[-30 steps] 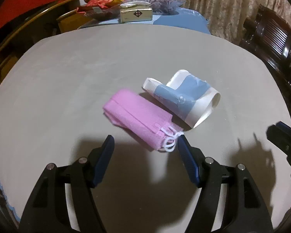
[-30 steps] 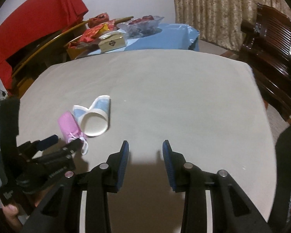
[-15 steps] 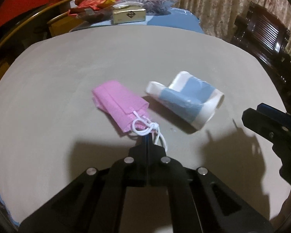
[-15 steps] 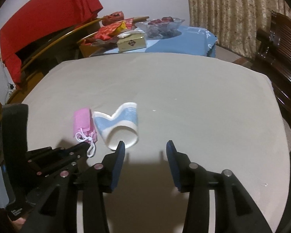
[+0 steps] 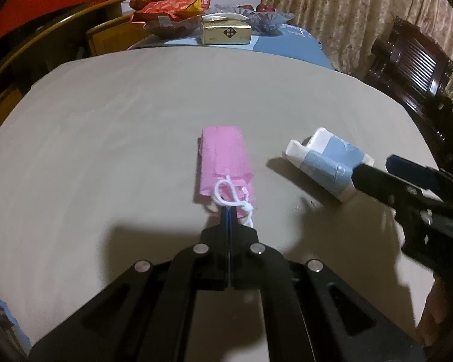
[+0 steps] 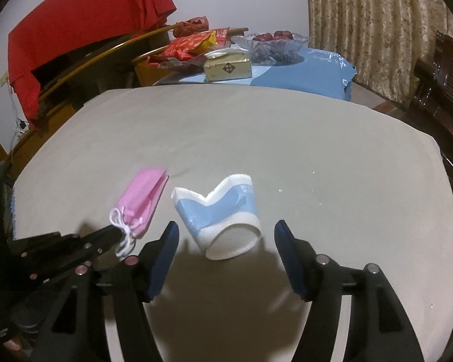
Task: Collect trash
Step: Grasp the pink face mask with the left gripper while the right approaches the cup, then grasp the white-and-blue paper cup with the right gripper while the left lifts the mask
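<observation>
A folded pink face mask (image 5: 223,166) with white ear loops lies on the grey table; it also shows in the right wrist view (image 6: 143,202). My left gripper (image 5: 230,211) is shut on the mask's near end and loops, and shows in the right wrist view (image 6: 117,230). A crushed blue-and-white paper cup (image 6: 223,214) lies on its side to the right of the mask, also in the left wrist view (image 5: 326,164). My right gripper (image 6: 225,242) is open, its fingers either side of the cup's near end, and shows in the left wrist view (image 5: 386,169).
The grey table (image 6: 256,138) stretches ahead. Behind it a blue-covered table (image 6: 302,72) holds a gold box (image 6: 228,68), red snack bags (image 6: 193,43) and a glass fruit bowl (image 6: 270,42). A dark wooden chair (image 6: 441,90) stands at right, curtains behind.
My left gripper closed on the mask's near end and turned it lengthwise. My right gripper moved left and forward to straddle the cup, with its jaws spread wider.
</observation>
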A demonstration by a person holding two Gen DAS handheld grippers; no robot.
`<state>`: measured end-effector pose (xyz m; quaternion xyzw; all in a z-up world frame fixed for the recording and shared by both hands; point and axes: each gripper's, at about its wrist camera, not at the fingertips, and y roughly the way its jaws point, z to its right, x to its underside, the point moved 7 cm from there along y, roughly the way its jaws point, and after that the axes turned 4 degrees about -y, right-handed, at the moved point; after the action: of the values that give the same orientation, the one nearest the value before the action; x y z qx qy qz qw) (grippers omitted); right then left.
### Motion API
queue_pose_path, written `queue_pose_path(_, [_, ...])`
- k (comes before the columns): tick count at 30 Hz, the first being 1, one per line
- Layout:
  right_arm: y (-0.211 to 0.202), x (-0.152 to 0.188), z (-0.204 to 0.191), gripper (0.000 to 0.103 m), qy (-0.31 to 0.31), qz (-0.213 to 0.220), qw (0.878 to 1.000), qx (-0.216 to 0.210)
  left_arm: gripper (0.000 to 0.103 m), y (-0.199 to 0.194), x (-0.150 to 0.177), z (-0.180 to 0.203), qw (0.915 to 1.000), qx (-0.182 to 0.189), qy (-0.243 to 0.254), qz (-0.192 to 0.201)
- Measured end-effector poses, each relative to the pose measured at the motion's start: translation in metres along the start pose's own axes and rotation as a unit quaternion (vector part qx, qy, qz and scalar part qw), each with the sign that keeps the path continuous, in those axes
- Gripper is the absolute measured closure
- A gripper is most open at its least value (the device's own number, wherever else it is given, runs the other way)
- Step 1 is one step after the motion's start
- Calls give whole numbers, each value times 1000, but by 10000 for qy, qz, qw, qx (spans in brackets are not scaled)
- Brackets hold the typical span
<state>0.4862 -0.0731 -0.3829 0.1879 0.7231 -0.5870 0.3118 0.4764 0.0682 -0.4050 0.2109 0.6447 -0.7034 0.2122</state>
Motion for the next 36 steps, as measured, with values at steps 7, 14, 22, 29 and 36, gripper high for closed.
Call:
queue_pose_path(7, [6,0,-1,38,-6,-72,10000,10,103,-7,11,-1,9999,97,-4,-36])
queue_pose_path(14, [6,-3,7,38,31,-11,10000,47,60,-9,-5,5,9997,122,46,208])
queue_pose_path(22, [19,-12,7,38,-2,-64,10000,24,60,18,-9,6,9999,59,151,33])
queue_pose_path(29, [46,1,4,37,132,-440,9983,-366,65,34,-15,0,9998,-34,181,2])
queue_pose_path(36, [31,-2,8,52,172,-267,9988,-378,98,27,-14,-2,9998,34,216,34])
